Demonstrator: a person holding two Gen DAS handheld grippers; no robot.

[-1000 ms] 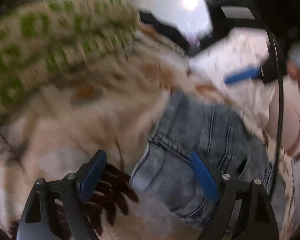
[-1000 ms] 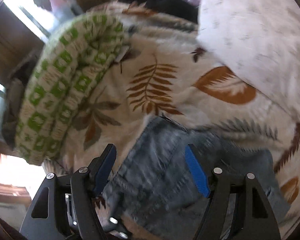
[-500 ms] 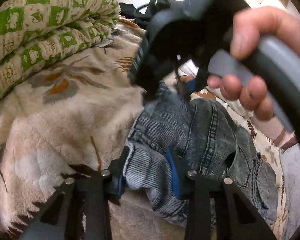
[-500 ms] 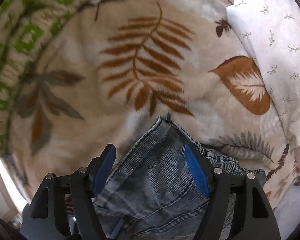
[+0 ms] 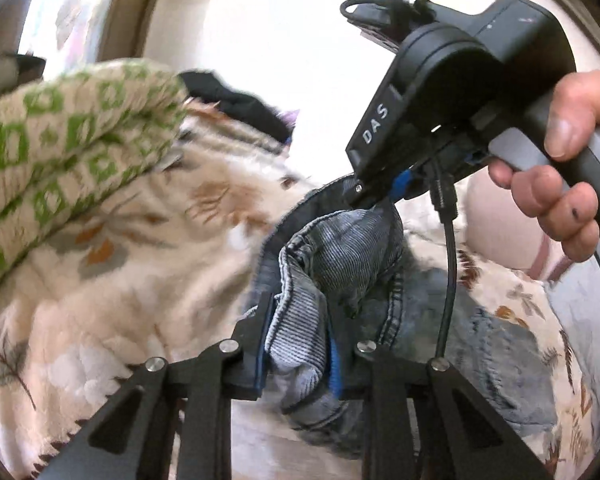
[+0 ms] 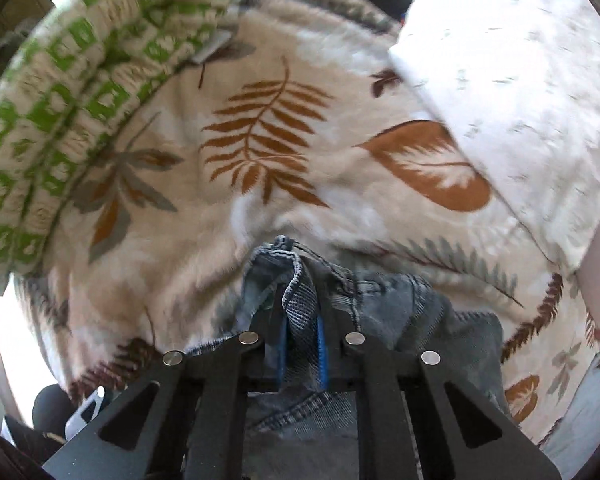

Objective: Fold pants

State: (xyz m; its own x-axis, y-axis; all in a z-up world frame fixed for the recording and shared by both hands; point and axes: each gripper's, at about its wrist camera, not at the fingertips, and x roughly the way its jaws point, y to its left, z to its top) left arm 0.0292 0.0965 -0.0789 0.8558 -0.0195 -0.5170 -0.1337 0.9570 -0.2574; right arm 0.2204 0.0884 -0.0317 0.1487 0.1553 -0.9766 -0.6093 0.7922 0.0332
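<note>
The work surface is a bed covered by a cream blanket (image 6: pixel 284 92) printed with brown and grey leaves. A folded green-and-cream quilt (image 6: pixel 72 76) bounds it on the left of the right wrist view; a white pillow (image 6: pixel 519 60) with small sprigs bounds it on the right. Between these two lies an open stretch of blanket ahead of the pants. A dark bundle of cloth (image 5: pixel 244 104) sits at the far edge, beyond the quilt.

The pants (image 5: pixel 471 344) are faded blue denim with heavy seams, lying bunched on the blanket near its lower right part in the left wrist view. One hem or edge section is lifted off the blanket and hangs as a ridge between the two tools.

The left gripper (image 5: pixel 298 344) has a thick fold of denim between its blue pads; its jaws are closing on that fold. The right gripper (image 6: pixel 301 340) is pressed together on a thin upright pleat of denim. In the left wrist view the right gripper (image 5: pixel 383 196) stands above the pants, pointing steeply down, held by a hand (image 5: pixel 555 168) wrapped round its grey handle.

Against the frames a second ago, both sets of jaws stood wide with the denim lying flat beneath them; the cloth is now gathered and raised.
</note>
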